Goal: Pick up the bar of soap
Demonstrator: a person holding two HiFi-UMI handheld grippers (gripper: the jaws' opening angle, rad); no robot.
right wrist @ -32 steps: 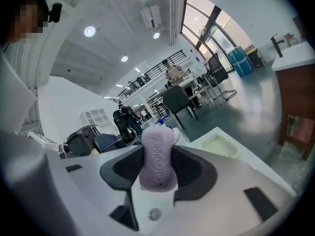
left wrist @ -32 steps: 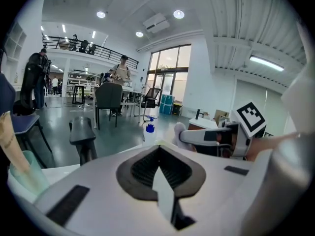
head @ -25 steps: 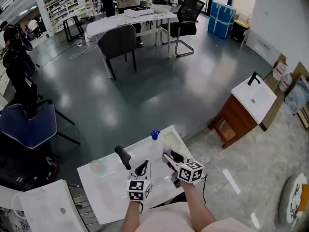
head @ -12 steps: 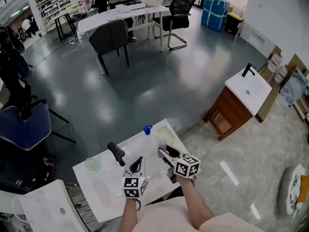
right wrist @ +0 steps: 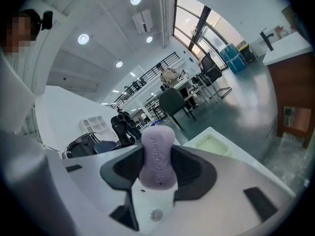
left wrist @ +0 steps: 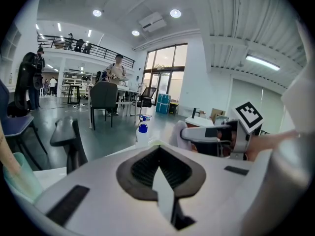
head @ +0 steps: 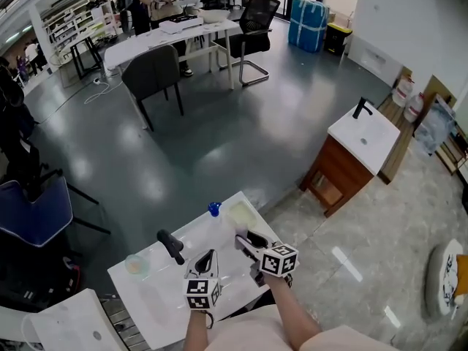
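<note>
White surface (head: 153,298) low in head view. Your right gripper (head: 245,241) hangs above it. Your left gripper (head: 210,254), at its 8 o'clock, is clenched with nothing in it. Pale green soap dish (head: 240,214) lies at the right gripper's 12 o'clock. The right gripper grasps the purple bar of soap (right wrist: 157,154), upright between its pads.

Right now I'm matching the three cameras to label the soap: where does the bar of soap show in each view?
Head view: bar of soap, low centre, a pale lump at the tip of the right gripper.
Left gripper view: bar of soap, right of centre, at that gripper's tip.
Right gripper view: bar of soap, dead centre, upright, clamped between the jaws.
Shared landmark: the blue bin by the far windows.
</note>
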